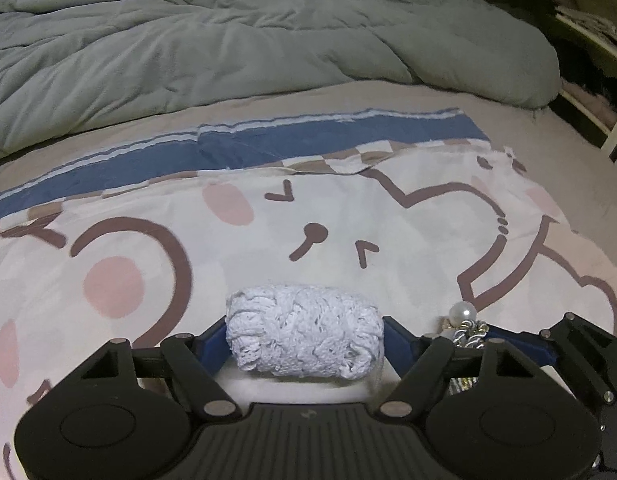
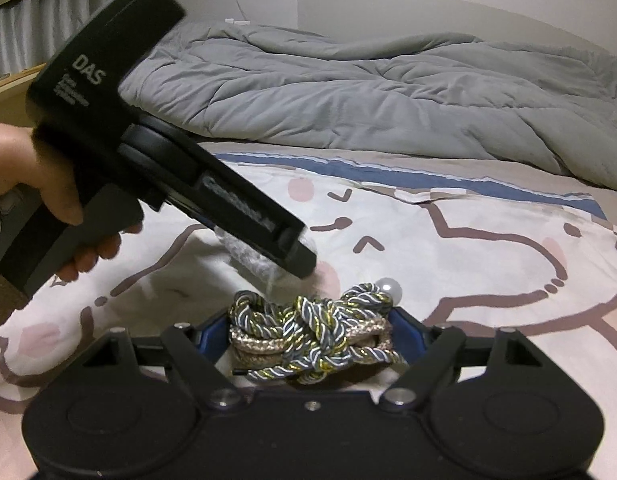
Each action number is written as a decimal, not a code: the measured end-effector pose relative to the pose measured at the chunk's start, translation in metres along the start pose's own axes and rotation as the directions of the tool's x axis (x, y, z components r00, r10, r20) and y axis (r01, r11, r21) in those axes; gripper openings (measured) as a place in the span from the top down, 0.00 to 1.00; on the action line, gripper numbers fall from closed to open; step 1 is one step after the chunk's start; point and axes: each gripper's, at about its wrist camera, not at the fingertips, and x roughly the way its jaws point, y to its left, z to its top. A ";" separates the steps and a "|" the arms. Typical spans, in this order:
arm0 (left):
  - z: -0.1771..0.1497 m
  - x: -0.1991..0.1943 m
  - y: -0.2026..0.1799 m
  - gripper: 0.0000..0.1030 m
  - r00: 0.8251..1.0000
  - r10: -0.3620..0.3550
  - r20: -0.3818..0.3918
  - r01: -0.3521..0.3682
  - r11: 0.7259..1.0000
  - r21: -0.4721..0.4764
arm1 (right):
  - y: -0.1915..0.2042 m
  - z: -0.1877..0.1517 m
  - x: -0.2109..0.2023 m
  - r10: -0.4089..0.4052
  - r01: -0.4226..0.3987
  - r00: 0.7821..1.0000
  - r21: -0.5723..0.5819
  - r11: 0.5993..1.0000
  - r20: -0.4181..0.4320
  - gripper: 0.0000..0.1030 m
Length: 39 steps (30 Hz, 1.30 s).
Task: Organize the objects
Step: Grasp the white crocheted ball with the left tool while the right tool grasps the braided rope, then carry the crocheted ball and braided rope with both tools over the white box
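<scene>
1. Left claw (image 1: 304, 340) has its half-spread jaws pressing the ends of the soft, light white knit roll (image 1: 302, 332); a mid-body squeeze suits it.
2. Right claw (image 2: 310, 344) pinches the limp, slippery knotted cord bundle (image 2: 312, 340) between its pads; the knot's centre is the safest hold.

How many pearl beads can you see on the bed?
1. The pearl bead sits at the far edge of the knotted cord bundle, which lies between the right gripper's fingers. More could be hidden inside the knots.
</scene>
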 end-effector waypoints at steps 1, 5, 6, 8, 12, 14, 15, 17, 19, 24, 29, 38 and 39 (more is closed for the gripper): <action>-0.001 -0.005 0.001 0.25 1.000 0.000 0.006 0.000 1.000 -0.003 | 0.000 0.000 -0.002 0.001 -0.001 1.000 0.005 1.000 0.000 0.20; -0.007 -0.026 0.005 0.25 1.000 0.004 0.030 -0.003 1.000 -0.011 | 0.001 0.003 -0.016 0.001 -0.001 1.000 0.033 0.999 0.008 0.20; -0.007 -0.031 0.005 0.25 0.999 0.004 0.035 -0.004 1.000 -0.012 | 0.001 0.004 -0.019 0.000 0.000 1.000 0.040 0.999 0.010 0.20; -0.008 -0.043 0.005 0.25 0.999 0.007 0.043 -0.007 1.000 -0.011 | 0.002 0.008 -0.027 -0.006 0.005 1.000 0.052 0.999 0.016 0.20; -0.010 -0.066 0.004 0.25 0.998 0.009 0.070 -0.008 1.000 -0.014 | 0.001 0.018 -0.042 -0.033 0.031 0.999 0.088 0.996 0.027 0.20; -0.012 -0.080 0.003 0.25 0.996 0.006 0.085 -0.004 1.000 -0.021 | 0.001 0.023 -0.051 -0.046 0.043 0.998 0.100 0.994 0.033 0.20; -0.013 -0.086 0.004 0.25 0.996 0.006 0.091 -0.004 1.000 -0.023 | 0.001 0.025 -0.056 -0.053 0.050 0.998 0.101 0.994 0.035 0.20; -0.015 -0.099 0.003 0.25 0.995 0.006 0.102 -0.004 1.000 -0.023 | 0.004 0.032 -0.065 -0.066 0.062 0.997 0.100 0.993 0.036 0.20; -0.018 -0.113 0.004 0.25 0.993 0.008 0.118 -0.006 1.000 -0.019 | 0.007 0.038 -0.075 -0.077 0.072 0.996 0.103 0.992 0.039 0.20; -0.029 -0.148 0.009 0.25 0.989 0.014 0.144 -0.009 0.999 -0.032 | 0.022 0.052 -0.102 -0.089 0.083 0.995 0.107 0.991 0.044 0.20; -0.040 -0.187 0.019 0.25 0.985 0.046 0.169 -0.039 0.998 -0.046 | 0.043 0.066 -0.125 -0.088 0.082 0.995 0.102 0.991 0.055 0.20; -0.061 -0.254 0.045 0.25 0.971 0.104 0.217 -0.088 0.992 -0.086 | 0.084 0.081 -0.158 -0.070 0.058 0.996 0.169 0.984 0.064 0.20; -0.064 -0.260 0.048 0.25 0.969 0.110 0.221 -0.092 0.992 -0.089 | 0.088 0.082 -0.161 -0.075 0.063 0.995 0.174 0.983 0.068 0.20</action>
